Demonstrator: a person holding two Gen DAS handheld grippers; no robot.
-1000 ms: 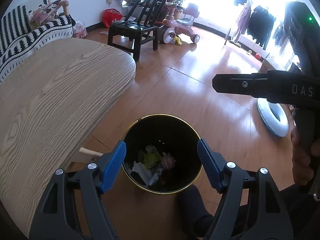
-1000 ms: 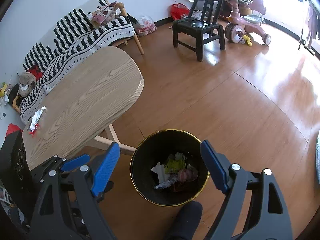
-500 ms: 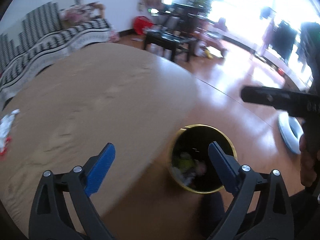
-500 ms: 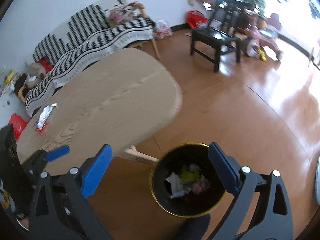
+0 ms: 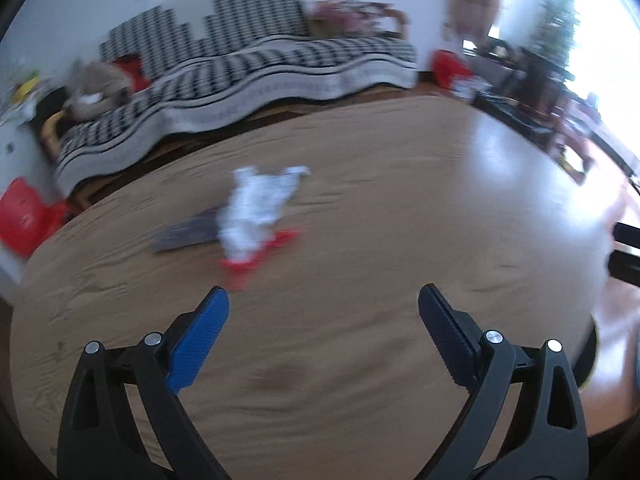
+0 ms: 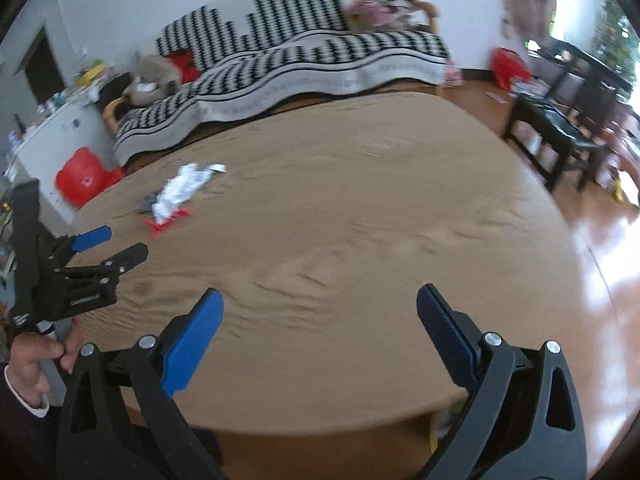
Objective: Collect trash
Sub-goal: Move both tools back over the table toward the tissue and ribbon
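No readable text, label, brand, number or sign appears in either view; motion blur smears every surface ahead of each claw, including the crumpled wrapper [image 5: 260, 204].

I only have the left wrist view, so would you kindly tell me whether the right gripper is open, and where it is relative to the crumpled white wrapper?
Observer: The right gripper is open and empty, fingers spread above the light wooden oval table.
Operator: Thank you, and its position?
Observer: The crumpled white wrapper lies well ahead to its left, nearer the left gripper.
Operator: Is the person visible?
Observer: Yes, a hand grips the left gripper's handle.
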